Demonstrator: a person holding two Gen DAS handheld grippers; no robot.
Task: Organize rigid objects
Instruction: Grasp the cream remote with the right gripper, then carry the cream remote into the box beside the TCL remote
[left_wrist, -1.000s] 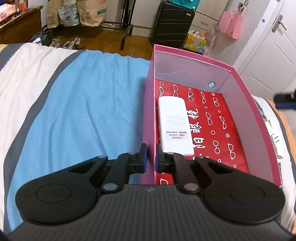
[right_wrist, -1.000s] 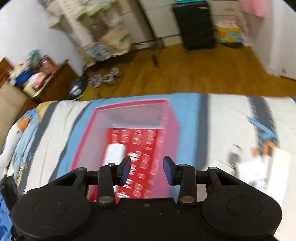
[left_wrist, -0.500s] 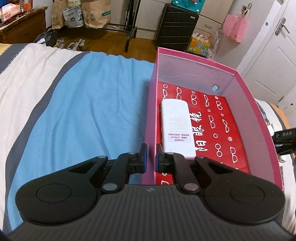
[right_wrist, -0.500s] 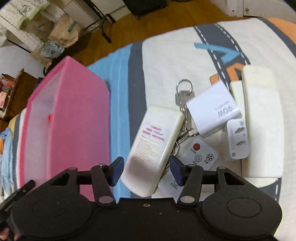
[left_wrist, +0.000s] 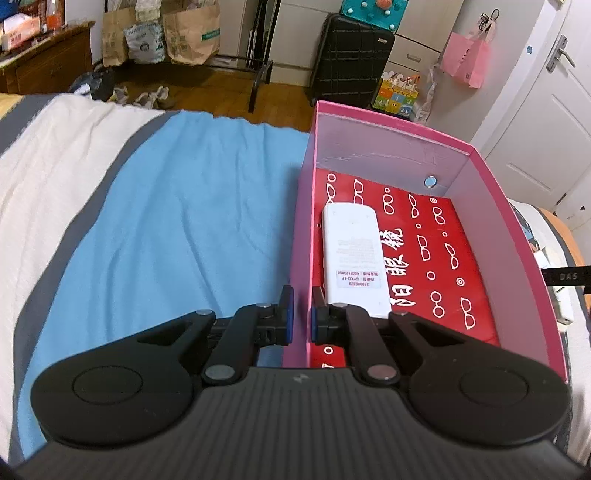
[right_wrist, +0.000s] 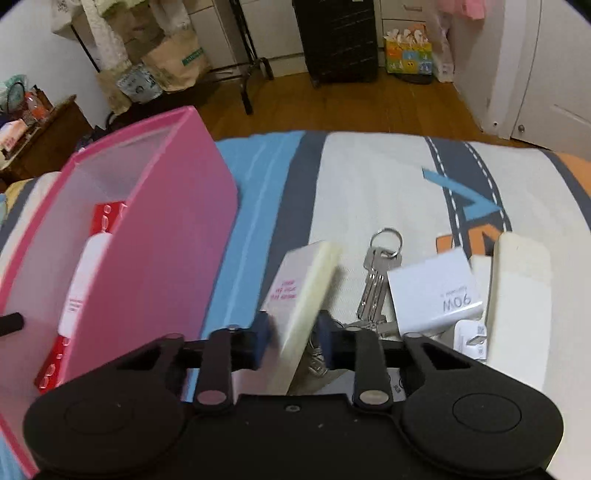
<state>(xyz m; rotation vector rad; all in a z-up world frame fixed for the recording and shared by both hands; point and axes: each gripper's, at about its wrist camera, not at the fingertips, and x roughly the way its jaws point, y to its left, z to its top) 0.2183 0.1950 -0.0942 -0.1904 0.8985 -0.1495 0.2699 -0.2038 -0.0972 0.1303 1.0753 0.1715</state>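
Note:
A pink box (left_wrist: 517, 236) with a red patterned floor lies on the bed. One white remote (left_wrist: 352, 258) lies inside it, face down. My left gripper (left_wrist: 299, 319) is shut on the box's left wall (left_wrist: 301, 258). In the right wrist view the pink box (right_wrist: 155, 266) is at the left. My right gripper (right_wrist: 291, 336) is shut on a second white remote (right_wrist: 301, 291), tilted on edge. To its right lie keys (right_wrist: 376, 280), a white 90W charger (right_wrist: 436, 291), a small white plug (right_wrist: 471, 339) and a long cream case (right_wrist: 517, 295).
The bed cover has blue (left_wrist: 177, 240), white and grey stripes. Beyond the bed's far edge are a wood floor, a black suitcase (left_wrist: 351, 59), paper bags (left_wrist: 188, 33) and a door (left_wrist: 546, 110). The right gripper's black tip (left_wrist: 565, 277) shows past the box's right wall.
My right gripper swung from over the box to the pile at the right, and its jaws closed on the second white remote, which now stands on edge. The left gripper kept hold of the box wall.

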